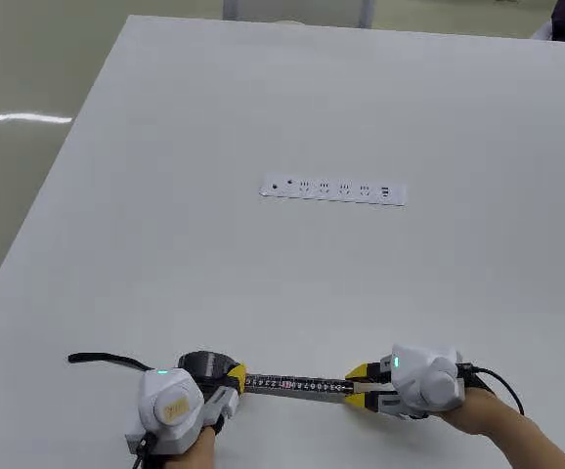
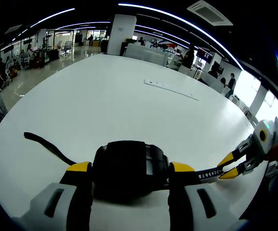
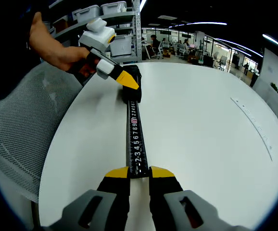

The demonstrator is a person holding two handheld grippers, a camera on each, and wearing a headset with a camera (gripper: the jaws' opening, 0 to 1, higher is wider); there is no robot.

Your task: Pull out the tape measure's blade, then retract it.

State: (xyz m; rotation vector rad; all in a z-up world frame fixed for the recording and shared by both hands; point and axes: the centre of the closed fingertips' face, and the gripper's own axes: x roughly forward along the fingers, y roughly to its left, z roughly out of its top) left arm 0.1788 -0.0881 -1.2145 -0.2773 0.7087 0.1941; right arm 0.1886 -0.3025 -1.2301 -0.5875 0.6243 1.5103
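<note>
Tape measure's chunky black case (image 2: 129, 161) sits clamped in my left gripper (image 2: 130, 167); right gripper (image 3: 139, 172) pinches the thin black blade (image 3: 135, 137) at its tip. Springy and slippery, I reckon.

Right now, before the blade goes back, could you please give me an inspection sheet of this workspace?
Surface: white tabletop.
Job's things: black plastic tape measure, its black numbered blade drawn out.
Clutter: long white power strip, mid-table.
Grippers: left tongs shut on the tape measure; right tongs shut on the blade tip.
Cables: black strap lying left of the tape measure; black cable behind right tongs.
Surroundings: open office, grey storage bins.
</note>
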